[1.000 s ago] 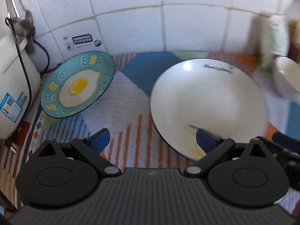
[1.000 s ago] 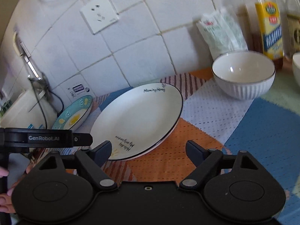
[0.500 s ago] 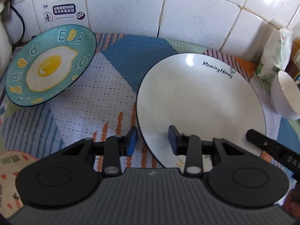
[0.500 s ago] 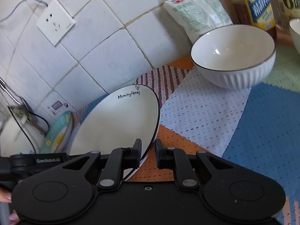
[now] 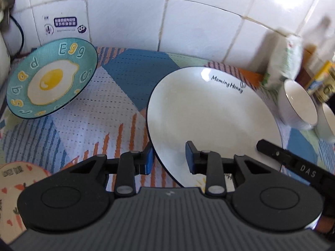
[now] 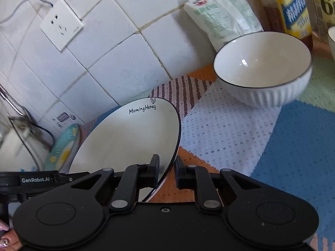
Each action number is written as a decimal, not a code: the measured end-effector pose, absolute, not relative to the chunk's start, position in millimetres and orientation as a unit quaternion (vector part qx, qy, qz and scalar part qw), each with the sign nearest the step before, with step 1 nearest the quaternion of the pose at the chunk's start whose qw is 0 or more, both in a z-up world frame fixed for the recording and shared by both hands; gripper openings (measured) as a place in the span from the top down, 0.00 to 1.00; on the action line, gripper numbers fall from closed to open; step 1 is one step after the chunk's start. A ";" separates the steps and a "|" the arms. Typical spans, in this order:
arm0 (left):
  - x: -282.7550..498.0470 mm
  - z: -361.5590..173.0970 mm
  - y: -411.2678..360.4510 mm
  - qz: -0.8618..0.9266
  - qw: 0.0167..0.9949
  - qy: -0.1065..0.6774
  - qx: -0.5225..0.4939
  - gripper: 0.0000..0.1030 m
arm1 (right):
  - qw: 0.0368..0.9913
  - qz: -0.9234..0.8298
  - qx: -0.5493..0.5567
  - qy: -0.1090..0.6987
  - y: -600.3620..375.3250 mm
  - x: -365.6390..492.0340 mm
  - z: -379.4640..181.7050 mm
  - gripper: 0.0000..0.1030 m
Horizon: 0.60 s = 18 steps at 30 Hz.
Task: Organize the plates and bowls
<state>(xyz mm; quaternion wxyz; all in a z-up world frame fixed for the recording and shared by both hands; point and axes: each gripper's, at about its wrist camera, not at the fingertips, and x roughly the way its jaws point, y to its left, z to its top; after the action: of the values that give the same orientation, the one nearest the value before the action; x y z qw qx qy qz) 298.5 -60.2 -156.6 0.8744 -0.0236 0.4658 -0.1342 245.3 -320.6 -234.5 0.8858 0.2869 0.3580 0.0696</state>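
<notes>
The white plate (image 5: pixel 211 115) is gripped at opposite rims by the left gripper (image 5: pixel 168 159) and right gripper (image 6: pixel 167 171), tilted above the worktop (image 5: pixel 117 96); the egg plate (image 5: pixel 50 79) is seen fully only from the left wrist; the bowl (image 6: pixel 263 71) shows clearly only from the right.

The left gripper (image 5: pixel 169 159) sits at lower centre, its jaws straddling the near left rim of the white plate (image 5: pixel 211 117), one pad under the edge, one over the face. An egg plate (image 5: pixel 52 77) lies at upper left on the patterned mat (image 5: pixel 117 113). 2 white bowls (image 5: pixel 297 104) stand at right.
</notes>
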 end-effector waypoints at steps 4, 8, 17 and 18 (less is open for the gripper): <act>275.8 -154.1 -66.2 -0.140 0.869 0.475 0.004 0.71 | 0.890 0.074 0.283 0.351 -323.3 222.0 -225.2 0.81; 253.6 -151.5 -64.6 -0.157 0.855 0.494 -0.005 0.71 | 0.893 0.065 0.271 0.354 -323.1 190.1 -211.6 0.80; 215.2 -154.9 -71.6 -0.174 0.833 0.525 -0.002 0.71 | 0.885 0.046 0.276 0.373 -328.3 128.1 -205.9 0.79; 212.2 -155.1 -73.0 -0.175 0.833 0.525 0.000 0.71 | 0.885 0.044 0.271 0.376 -328.0 124.2 -206.1 0.79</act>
<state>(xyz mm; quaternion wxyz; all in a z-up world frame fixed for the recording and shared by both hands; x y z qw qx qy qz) 212.2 -73.0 -155.1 0.8328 0.0001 0.5252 -0.1749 124.1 -328.0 -206.1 0.8852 0.2707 0.3758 0.0441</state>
